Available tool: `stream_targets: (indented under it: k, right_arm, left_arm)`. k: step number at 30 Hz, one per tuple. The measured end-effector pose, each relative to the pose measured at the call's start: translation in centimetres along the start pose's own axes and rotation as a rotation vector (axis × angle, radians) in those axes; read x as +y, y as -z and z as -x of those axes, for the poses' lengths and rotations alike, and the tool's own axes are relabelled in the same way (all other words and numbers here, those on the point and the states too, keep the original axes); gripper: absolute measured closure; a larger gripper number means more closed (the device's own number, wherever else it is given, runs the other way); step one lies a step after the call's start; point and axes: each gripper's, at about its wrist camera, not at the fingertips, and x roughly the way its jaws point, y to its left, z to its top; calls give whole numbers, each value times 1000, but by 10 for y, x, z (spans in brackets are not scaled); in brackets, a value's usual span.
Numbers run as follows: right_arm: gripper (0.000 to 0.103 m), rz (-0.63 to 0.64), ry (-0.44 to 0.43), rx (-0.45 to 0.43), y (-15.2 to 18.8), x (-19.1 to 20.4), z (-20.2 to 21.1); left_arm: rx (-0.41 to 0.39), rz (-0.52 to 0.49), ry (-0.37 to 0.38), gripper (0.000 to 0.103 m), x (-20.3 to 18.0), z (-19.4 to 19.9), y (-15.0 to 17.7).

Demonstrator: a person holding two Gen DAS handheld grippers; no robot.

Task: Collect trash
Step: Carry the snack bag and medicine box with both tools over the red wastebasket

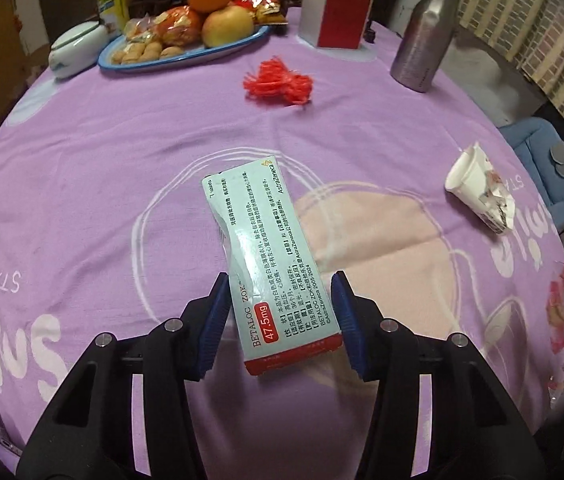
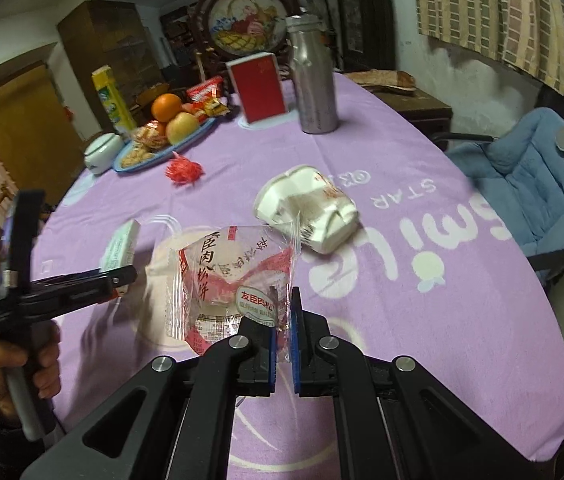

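The picking-up step is under way on two fronts; the right tool (image 2: 284, 332) is clamped on the edge of a clear snack wrapper (image 2: 233, 280) and holds it above the table (image 2: 422, 320), while the left tool (image 1: 279, 320) stands spread around the near end of a flattened medicine box (image 1: 269, 256), its pads (image 1: 213, 320) just beside the box's long sides, though whether they touch it yet is hard to tell from this angle; the box lies flat on the purple cloth near the table's middle; the next move, as I judge it, calls for the left tool to close squarely across the box's width and lift; a crushed paper cup (image 2: 306, 212) lies on its side further right, and a red tassel-like scrap (image 1: 277, 82) lies beyond; no bin shows in either view; the blue plate (image 1: 185, 58) at the far edge holds an orange, an apple, biscuits and wrapped snacks; a steel bottle (image 1: 426, 32) stands capped beside a red box (image 1: 338, 10).
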Motion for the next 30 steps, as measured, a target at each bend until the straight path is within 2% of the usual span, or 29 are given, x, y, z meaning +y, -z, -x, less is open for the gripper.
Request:
stream_targets:
  k: [4, 11, 23, 30]
  right_arm:
    - [97, 34, 127, -1, 7, 1, 0]
    - [97, 25, 231, 25, 25, -24, 0]
    - [97, -93, 284, -39, 67, -77, 56]
    - [97, -180, 309, -64, 107, -112, 93]
  left_arm:
    - [-41, -80, 6, 52, -26, 11, 6]
    - [-78, -185, 42, 52, -66, 30, 24]
    - [-97, -377, 141, 52, -132, 52, 63]
    - [-112, -480, 198, 52, -163, 69, 86]
